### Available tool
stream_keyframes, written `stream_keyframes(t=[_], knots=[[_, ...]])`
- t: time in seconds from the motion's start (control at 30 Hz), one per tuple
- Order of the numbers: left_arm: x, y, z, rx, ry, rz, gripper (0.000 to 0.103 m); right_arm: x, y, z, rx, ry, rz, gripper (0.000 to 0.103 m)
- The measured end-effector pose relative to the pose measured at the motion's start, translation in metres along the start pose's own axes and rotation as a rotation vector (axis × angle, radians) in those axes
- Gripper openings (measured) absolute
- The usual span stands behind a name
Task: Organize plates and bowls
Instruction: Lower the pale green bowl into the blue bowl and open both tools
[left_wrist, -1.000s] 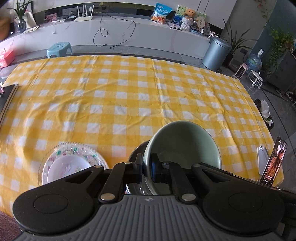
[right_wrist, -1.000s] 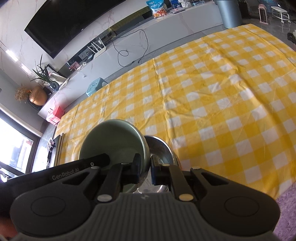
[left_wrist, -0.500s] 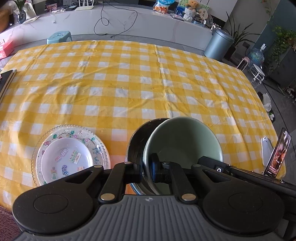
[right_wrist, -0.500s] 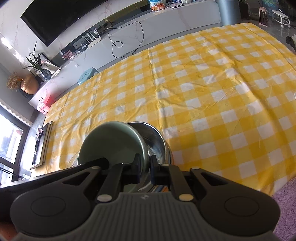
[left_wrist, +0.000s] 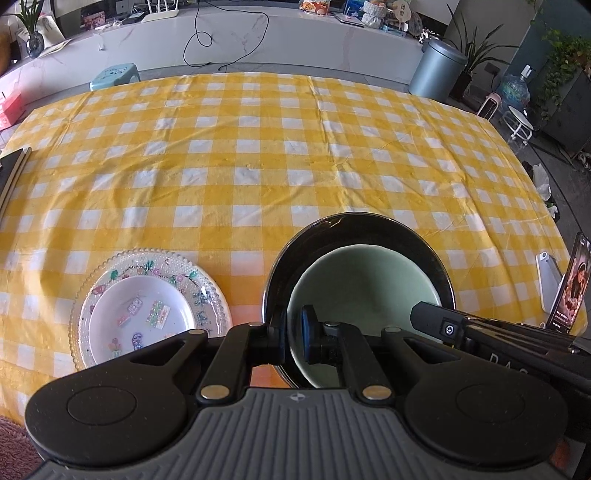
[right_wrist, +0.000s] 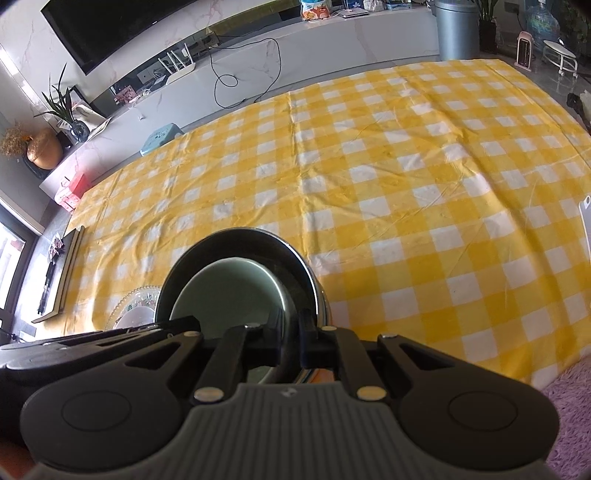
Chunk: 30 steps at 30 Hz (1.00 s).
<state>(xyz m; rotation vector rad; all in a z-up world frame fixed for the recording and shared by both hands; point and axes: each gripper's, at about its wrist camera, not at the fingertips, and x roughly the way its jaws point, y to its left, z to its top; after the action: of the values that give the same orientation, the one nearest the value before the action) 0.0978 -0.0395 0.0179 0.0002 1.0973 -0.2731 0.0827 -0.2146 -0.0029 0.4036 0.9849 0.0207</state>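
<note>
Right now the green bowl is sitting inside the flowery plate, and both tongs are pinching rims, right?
Not quite. The green bowl sits inside the dark metal bowl, not the flowery plate, which holds a small white plate beside it. The left wrist view shows this. Both tongs do pinch rims: left tongs on the green bowl, right tongs on the metal bowl.

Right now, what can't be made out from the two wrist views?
- Near rims of the green bowl and metal bowl: hidden in both views by each gripper body.
- Small white plate on the patterned glass plate: near edge covered in left view; mostly hidden in right view.
- Right tongs: left view shows only their side.
- Phone screen: too small to read.
</note>
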Motion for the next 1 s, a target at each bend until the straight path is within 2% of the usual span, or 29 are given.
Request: stream_keyframes(t=[0.37, 0.5, 0.7, 0.8, 0.9, 0.97, 1.0], knots=[[0.000, 0.011, -0.001, -0.050, -0.005, -0.051, 0.009, -0.003, 0.000, -0.001, 0.001, -0.010, 0.007, 0.009], [-0.007, 0.014, -0.001, -0.059, -0.037, -0.068, 0.012, -0.010, 0.000, 0.000, 0.003, -0.045, 0.029, 0.024], [-0.023, 0.020, 0.004, -0.066, -0.112, -0.084, 0.014, -0.026, 0.002, 0.005, -0.018, -0.120, 0.004, 0.027], [-0.026, 0.026, 0.003, -0.091, -0.149, -0.076, 0.025, -0.031, -0.005, 0.007, 0.011, -0.141, -0.003, 0.032], [-0.025, 0.031, 0.001, -0.111, -0.153, -0.077, 0.037, -0.031, -0.011, 0.008, 0.040, -0.150, -0.011, 0.042], [-0.023, 0.033, -0.002, -0.127, -0.146, -0.085, 0.052, -0.027, -0.013, 0.007, 0.051, -0.136, -0.015, 0.049], [-0.021, 0.033, -0.004, -0.134, -0.144, -0.088, 0.055, -0.025, -0.014, 0.007, 0.053, -0.126, -0.018, 0.051]])
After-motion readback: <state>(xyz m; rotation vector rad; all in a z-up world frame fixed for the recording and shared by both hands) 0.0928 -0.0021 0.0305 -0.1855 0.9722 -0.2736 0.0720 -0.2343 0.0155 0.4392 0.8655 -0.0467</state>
